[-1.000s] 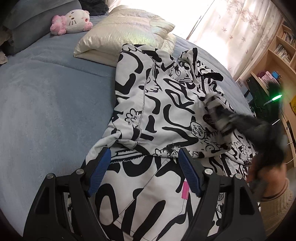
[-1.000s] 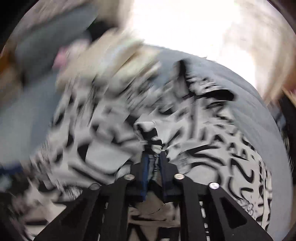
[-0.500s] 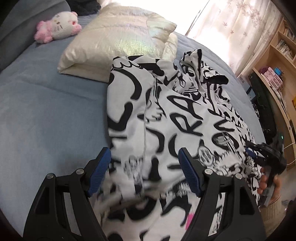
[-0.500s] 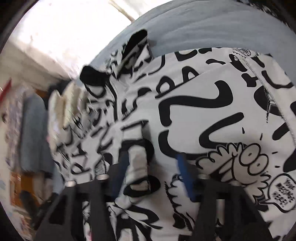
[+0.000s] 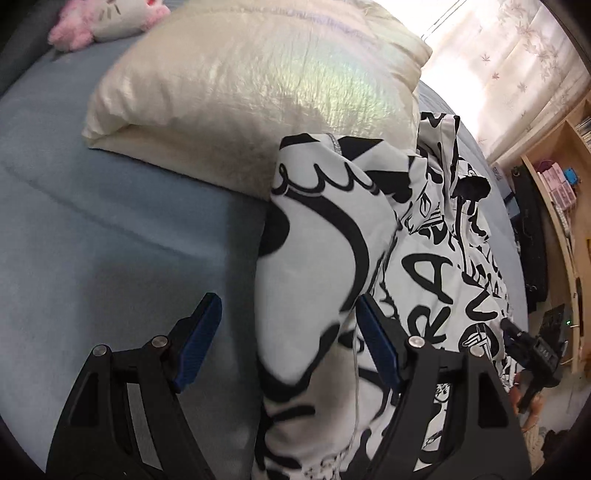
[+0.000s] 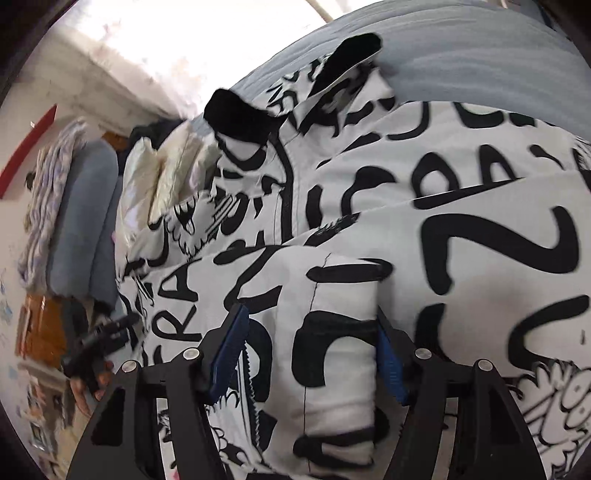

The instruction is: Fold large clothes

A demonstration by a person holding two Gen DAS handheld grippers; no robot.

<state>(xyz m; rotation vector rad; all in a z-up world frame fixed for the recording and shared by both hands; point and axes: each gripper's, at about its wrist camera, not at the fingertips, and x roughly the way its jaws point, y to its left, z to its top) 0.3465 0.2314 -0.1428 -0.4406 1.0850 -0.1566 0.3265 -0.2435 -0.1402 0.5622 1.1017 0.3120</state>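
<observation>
Left wrist view: the left gripper (image 5: 288,338) has its blue pads spread wide and grips nothing. A folded edge of the black-and-white printed garment (image 5: 321,280) bulges up between them, nearer the right-hand pad, while the left-hand pad hangs over the bare blue bedcover (image 5: 110,236); whether the cloth touches a pad I cannot tell.

The right gripper (image 6: 312,350) also stands with its jaws apart. A rolled, sleeve-like fold of the garment lies between its pads, which sit close to either side of the fold without visibly squeezing it.

The garment is white with bold black lettering and cartoon drawings, thick and rumpled, with black cuffs (image 6: 236,114) at its far end. It is spread along the bed, its upper part against a shiny cream pillow (image 5: 258,88). A pink plush toy (image 5: 107,18) lies beyond the pillow.
</observation>
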